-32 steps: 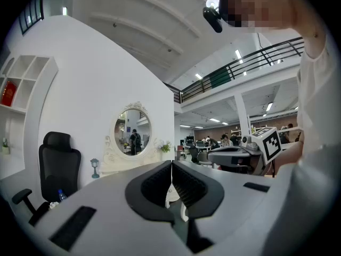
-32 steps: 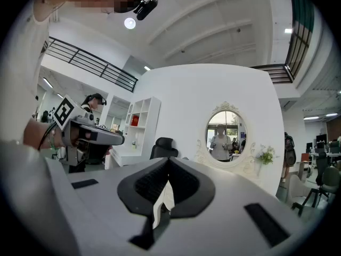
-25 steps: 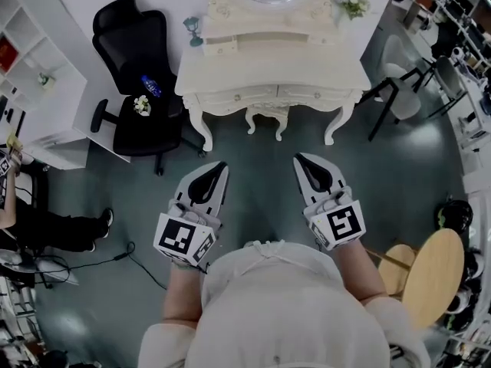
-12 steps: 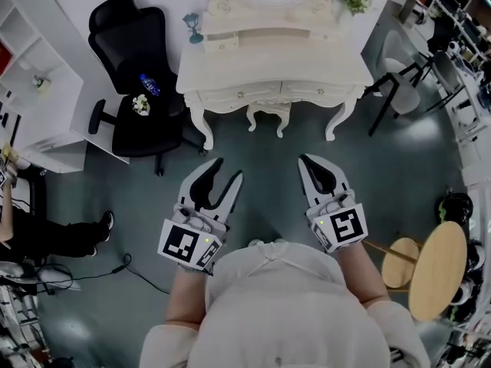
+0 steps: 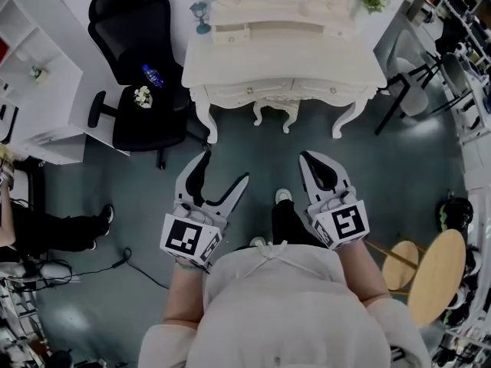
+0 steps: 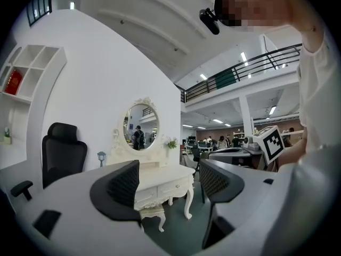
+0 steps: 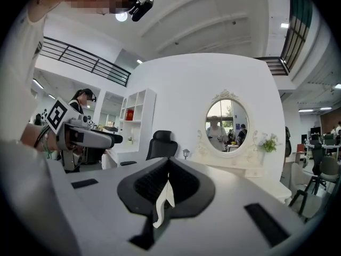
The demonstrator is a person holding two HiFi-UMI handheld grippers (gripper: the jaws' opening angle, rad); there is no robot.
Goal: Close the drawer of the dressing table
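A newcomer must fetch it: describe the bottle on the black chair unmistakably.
Find the white dressing table by the wall; a black office chair stands left of it. Of two small things on its seat, the bottle is the blue one nearer the backrest, not the white flowers.

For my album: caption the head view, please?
Left claw open, right claw shut, facing a cream carved dressing table.

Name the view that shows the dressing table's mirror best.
The right gripper view. There the oval mirror faces the camera nearly head-on, with its whole frame in the picture. The left gripper view shows it smaller and from an angle. The head view catches only its lower edge, at the top of the picture.
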